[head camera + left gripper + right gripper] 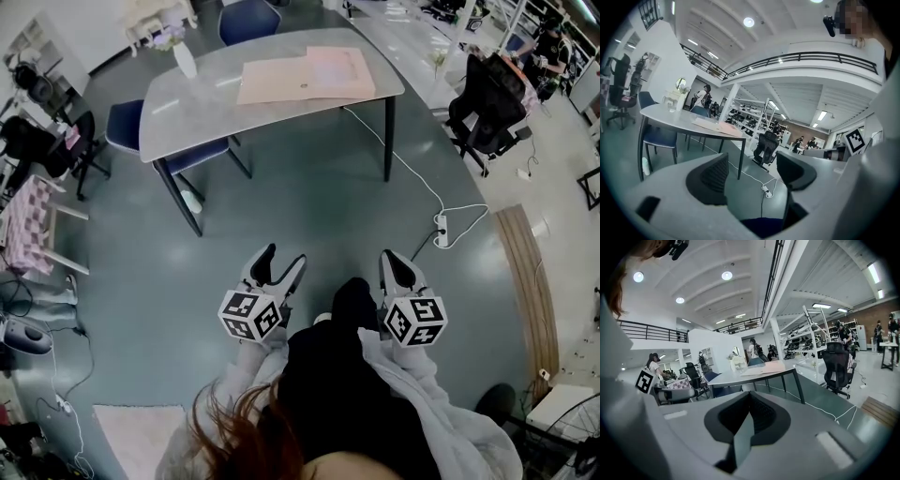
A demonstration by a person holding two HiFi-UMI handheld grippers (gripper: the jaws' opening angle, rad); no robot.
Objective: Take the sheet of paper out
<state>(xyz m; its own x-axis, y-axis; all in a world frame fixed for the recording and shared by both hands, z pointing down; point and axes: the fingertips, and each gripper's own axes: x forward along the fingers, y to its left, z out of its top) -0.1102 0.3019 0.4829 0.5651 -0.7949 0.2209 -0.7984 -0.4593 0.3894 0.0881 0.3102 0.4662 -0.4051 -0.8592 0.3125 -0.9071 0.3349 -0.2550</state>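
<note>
1. Locate the sheet of paper (339,67). It shows as a pinkish panel on the right half of a tan folder (277,84) that lies flat on the grey table (187,112).
2. Note the direction. The folder lies straight ahead of both grippers and well apart from them, with open floor between. Its long axis runs left to right, so a long edge faces you.
3. Check the left gripper (283,255): released, jaws spread, nothing between them. It lines up with the folder's left half.
4. Check the right gripper (396,262): clenched on nothing. It sits just outside the folder's right end, so neither gripper looks clearly nearer.
5. Watch the floor. A white cable (412,178) runs from the table to a power strip (441,228), right of your path.
</note>
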